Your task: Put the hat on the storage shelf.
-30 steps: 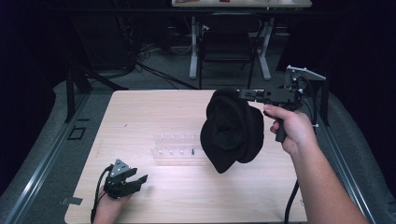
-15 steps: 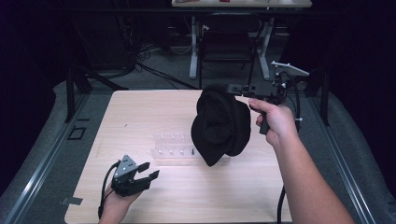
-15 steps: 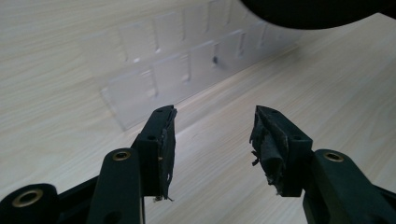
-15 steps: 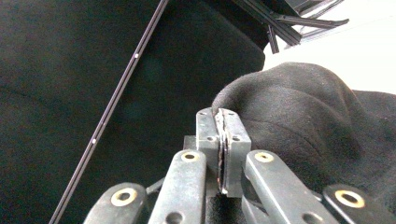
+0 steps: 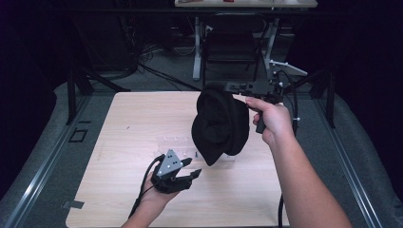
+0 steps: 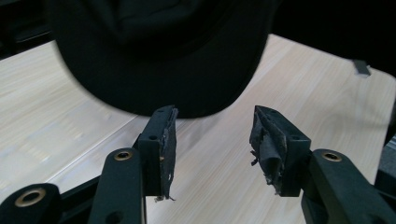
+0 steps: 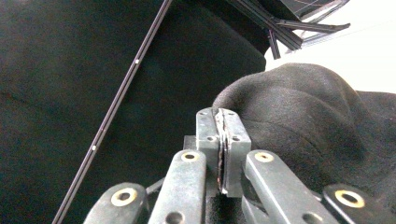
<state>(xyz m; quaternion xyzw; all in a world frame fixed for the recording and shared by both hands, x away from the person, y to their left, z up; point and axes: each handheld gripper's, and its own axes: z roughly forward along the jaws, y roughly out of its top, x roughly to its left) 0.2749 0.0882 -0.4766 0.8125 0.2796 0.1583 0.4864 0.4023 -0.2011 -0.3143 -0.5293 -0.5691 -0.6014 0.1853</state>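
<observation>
The right gripper [image 5: 228, 87] has its fingers pinched on the hat [image 5: 221, 124], which hangs long-axis down over the counter [image 5: 138, 118]. The left gripper [image 5: 190, 168] sits low, fingers half apart and empty, having just narrowed slightly, aimed up at the hat's brim [image 6: 159, 88] just ahead.

a dim lab or recording studio

a bare wooden table [image 5: 142, 123] stands on grey floor with rails [image 5: 43, 166] at left and right; cables [image 5: 142, 71] and metal stands [image 5: 197, 47] crowd the dark far side.
</observation>
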